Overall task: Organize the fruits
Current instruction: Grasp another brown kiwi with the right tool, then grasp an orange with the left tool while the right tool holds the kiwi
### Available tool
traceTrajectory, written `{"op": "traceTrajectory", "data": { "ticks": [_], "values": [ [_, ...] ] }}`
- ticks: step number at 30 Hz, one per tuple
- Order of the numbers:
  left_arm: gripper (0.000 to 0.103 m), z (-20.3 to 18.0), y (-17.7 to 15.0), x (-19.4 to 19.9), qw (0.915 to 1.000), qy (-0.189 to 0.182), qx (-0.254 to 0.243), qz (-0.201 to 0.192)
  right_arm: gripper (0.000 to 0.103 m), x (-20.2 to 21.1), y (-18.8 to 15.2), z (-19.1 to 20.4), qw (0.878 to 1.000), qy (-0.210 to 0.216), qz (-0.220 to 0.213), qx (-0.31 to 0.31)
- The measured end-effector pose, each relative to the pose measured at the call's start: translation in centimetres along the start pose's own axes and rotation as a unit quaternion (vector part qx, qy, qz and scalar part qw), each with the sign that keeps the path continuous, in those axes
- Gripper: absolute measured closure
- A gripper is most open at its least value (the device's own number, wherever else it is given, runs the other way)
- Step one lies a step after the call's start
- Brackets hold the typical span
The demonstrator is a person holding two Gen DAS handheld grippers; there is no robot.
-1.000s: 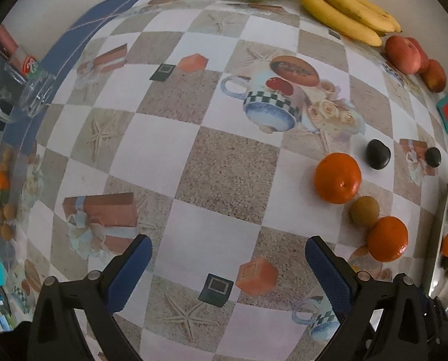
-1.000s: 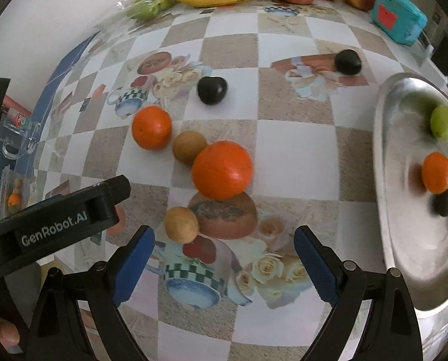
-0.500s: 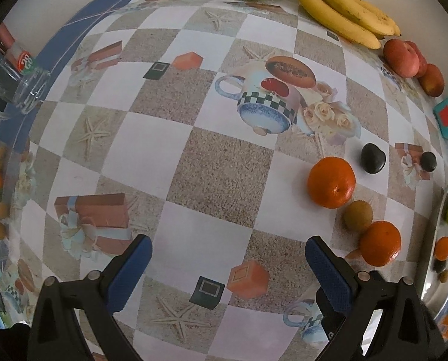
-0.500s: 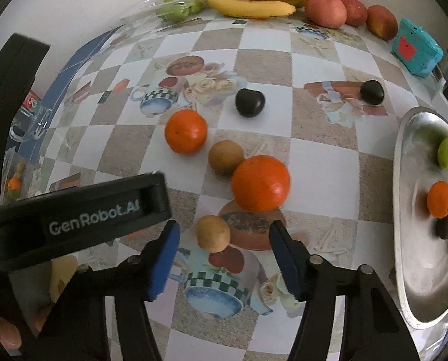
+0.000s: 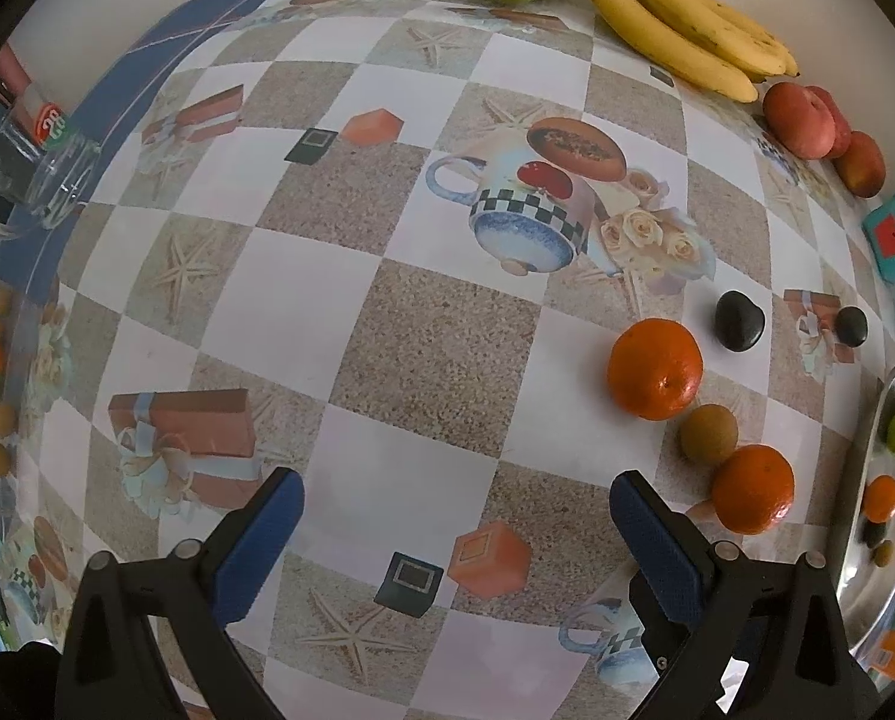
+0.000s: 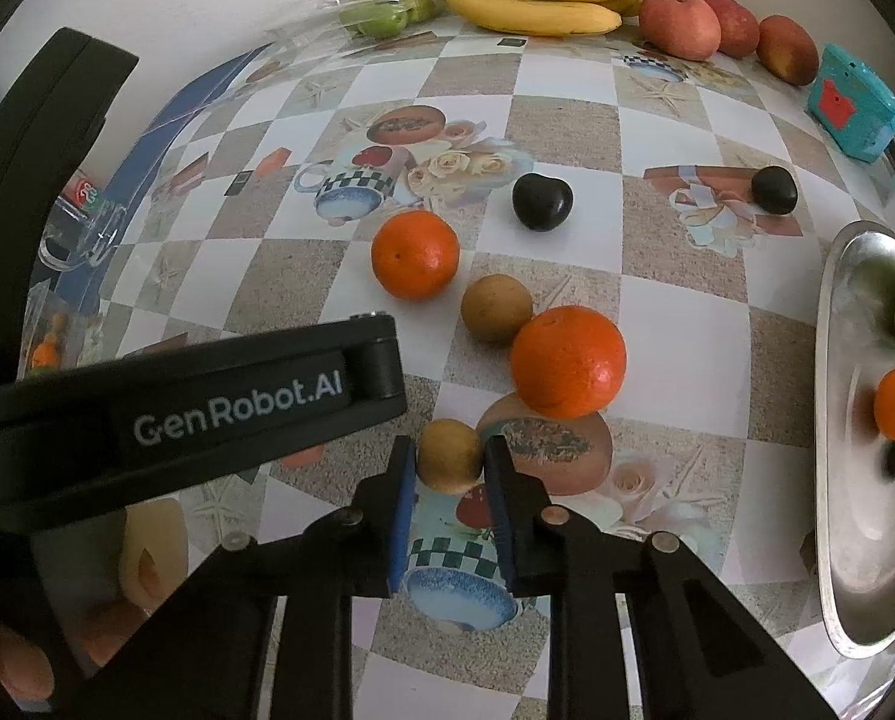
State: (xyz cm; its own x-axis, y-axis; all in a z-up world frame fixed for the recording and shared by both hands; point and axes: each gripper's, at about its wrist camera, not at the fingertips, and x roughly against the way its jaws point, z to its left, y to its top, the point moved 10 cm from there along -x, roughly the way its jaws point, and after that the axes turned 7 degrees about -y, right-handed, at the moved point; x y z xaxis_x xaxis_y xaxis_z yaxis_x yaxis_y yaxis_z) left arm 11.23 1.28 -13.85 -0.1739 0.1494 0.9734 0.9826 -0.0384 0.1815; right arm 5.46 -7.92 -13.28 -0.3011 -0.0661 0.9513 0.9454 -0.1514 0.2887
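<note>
Right wrist view: left tool [image 6: 177, 408] across the tablecloth's [image 6: 567, 138] near-left corner.

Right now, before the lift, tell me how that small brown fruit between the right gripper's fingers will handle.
The small brown fruit is round, so it would probably roll if it slipped free. The right gripper, whose jaws have just closed onto it, holds it only at its two sides, so it might pivot or squirt out. It looks small and likely light; its skin looks matte, probably not very slippery.

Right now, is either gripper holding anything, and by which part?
The right gripper has just closed on a small brown fruit, its pads pressing the fruit's two opposite sides. The left gripper is open and holds nothing.
</note>
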Motion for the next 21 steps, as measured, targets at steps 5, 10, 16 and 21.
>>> {"op": "traceTrajectory", "data": {
  "ticks": [5,10,16,21],
  "values": [
    [0.0,-0.5,0.3,0.2,1.0,-0.002,0.002,-0.002,0.079,0.5,0.0,-0.3,1.0,0.008,-0.001,-0.011],
    [0.0,-0.2,0.9,0.9,0.9998,-0.01,0.015,-0.01,0.079,2.0,0.5,-0.3,0.999,0.023,-0.019,-0.018],
    [0.0,-0.1,1.3,1.5,0.9992,-0.024,0.029,-0.014,0.079,3.4,1.0,-2.1,0.998,0.021,-0.035,-0.042],
    [0.0,-0.9,1.1,1.8,0.998,-0.053,0.03,-0.015,0.079,4.2,1.5,-5.3,0.995,0.016,-0.043,-0.086]
  ]
}}
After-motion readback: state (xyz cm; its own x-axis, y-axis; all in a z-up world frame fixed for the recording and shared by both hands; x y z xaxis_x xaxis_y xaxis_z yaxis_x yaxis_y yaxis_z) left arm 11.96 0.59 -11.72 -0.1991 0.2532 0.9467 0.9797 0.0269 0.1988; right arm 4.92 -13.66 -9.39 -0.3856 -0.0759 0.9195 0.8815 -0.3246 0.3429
